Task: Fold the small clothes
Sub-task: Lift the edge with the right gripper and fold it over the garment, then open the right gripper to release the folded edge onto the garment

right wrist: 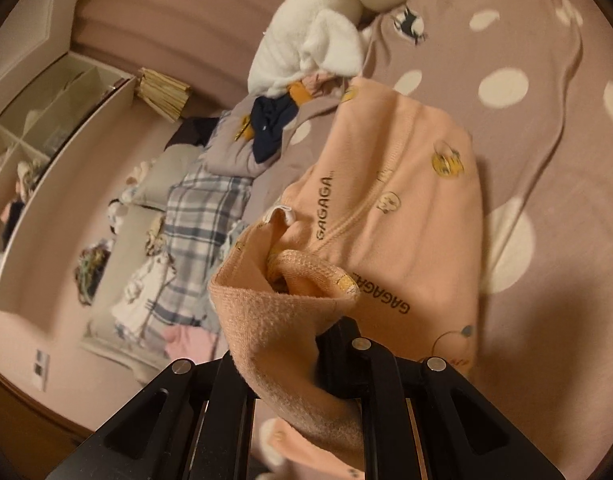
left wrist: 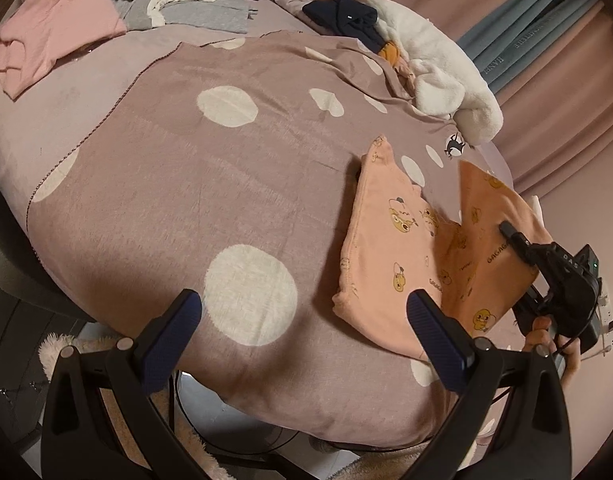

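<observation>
A small peach garment printed with yellow cartoon faces lies on the dotted mauve blanket at the right. My left gripper is open and empty, its blue-padded fingers hovering over the blanket left of the garment. My right gripper is shut on the garment's right part and lifts it as a raised flap. In the right wrist view the peach garment drapes over the shut gripper, hiding its fingertips.
A white plush garment, a navy and orange piece, grey clothes and a pink garment lie at the far side of the bed. Curtains hang at the right. Shelves stand by the wall.
</observation>
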The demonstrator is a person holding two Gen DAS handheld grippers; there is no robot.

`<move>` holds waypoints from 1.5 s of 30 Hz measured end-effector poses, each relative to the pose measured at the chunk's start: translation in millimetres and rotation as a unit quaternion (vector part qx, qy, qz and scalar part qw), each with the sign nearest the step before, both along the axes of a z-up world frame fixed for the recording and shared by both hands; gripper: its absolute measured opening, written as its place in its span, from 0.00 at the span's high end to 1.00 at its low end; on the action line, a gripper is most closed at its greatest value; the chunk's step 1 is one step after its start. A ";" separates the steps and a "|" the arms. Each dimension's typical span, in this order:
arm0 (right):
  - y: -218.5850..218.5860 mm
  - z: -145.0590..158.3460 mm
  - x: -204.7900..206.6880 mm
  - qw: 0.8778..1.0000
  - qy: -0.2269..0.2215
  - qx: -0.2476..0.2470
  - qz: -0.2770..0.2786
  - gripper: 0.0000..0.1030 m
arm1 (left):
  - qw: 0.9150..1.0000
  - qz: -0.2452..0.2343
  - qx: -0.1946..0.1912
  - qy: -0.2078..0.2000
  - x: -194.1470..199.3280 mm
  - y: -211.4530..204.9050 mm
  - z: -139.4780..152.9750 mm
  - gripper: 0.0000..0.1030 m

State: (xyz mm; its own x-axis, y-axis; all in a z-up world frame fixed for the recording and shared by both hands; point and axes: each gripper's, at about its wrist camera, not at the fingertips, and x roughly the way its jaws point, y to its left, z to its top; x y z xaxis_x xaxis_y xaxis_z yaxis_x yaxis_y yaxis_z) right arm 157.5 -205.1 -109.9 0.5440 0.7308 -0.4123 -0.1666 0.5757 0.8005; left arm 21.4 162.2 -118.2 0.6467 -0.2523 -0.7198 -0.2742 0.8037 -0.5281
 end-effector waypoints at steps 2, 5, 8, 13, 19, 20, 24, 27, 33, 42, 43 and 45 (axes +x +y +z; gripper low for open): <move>9.4 0.3 -1.3 1.000 0.001 -0.004 0.008 0.87 | 1.000 0.002 0.003 -0.002 -1.9 0.7 1.1 0.01; 26.6 2.5 -4.1 0.999 -0.003 -0.016 0.029 0.87 | 1.000 0.004 0.010 -0.006 -3.2 0.9 3.6 0.01; 46.7 2.9 -8.5 0.998 -0.005 -0.027 0.055 0.87 | 1.000 0.002 0.008 -0.007 -2.9 0.4 3.5 0.01; 72.9 -1.9 -12.3 0.995 0.000 -0.039 0.088 0.87 | 1.000 -0.002 0.007 -0.006 -0.7 -2.4 2.4 0.01; 88.6 -11.3 -16.0 0.992 0.010 -0.054 0.117 0.87 | 1.000 -0.006 0.008 -0.004 0.1 -3.6 1.7 0.01; 89.9 -11.5 -16.4 0.991 0.009 -0.057 0.120 0.87 | 1.000 -0.006 0.007 -0.003 0.2 -3.8 1.3 0.01; 89.3 -12.4 -18.6 0.990 0.011 -0.057 0.125 0.87 | 1.000 -0.006 0.003 -0.001 -0.4 -3.5 -0.4 0.01; 92.6 -9.3 -23.6 0.987 -0.003 -0.071 0.144 0.87 | 1.000 -0.004 0.004 0.000 -0.7 -3.0 -0.7 0.01; 107.9 -26.5 -32.1 0.969 0.025 -0.102 0.221 0.68 | 1.000 -0.002 -0.004 0.006 -1.9 -2.4 -2.3 0.01; 100.4 -31.2 -37.9 0.960 0.052 -0.075 0.263 0.38 | 1.000 0.009 0.000 0.002 -8.1 3.2 0.6 0.01; 97.3 -28.8 -35.8 0.963 0.051 -0.073 0.255 0.37 | 1.000 0.011 0.002 0.004 -8.3 3.6 0.3 0.01; 91.9 -21.1 -29.8 0.968 0.043 -0.077 0.235 0.36 | 1.000 0.012 0.006 0.004 -8.3 4.3 0.1 0.01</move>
State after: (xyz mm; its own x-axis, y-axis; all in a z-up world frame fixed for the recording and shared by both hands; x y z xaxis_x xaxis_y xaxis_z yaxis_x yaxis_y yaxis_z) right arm 127.6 -113.2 -130.9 0.1257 0.8159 -0.5644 -0.3750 0.5658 0.7344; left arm 13.1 166.5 -118.1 0.6471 -0.2276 -0.7276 -0.2980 0.8030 -0.5162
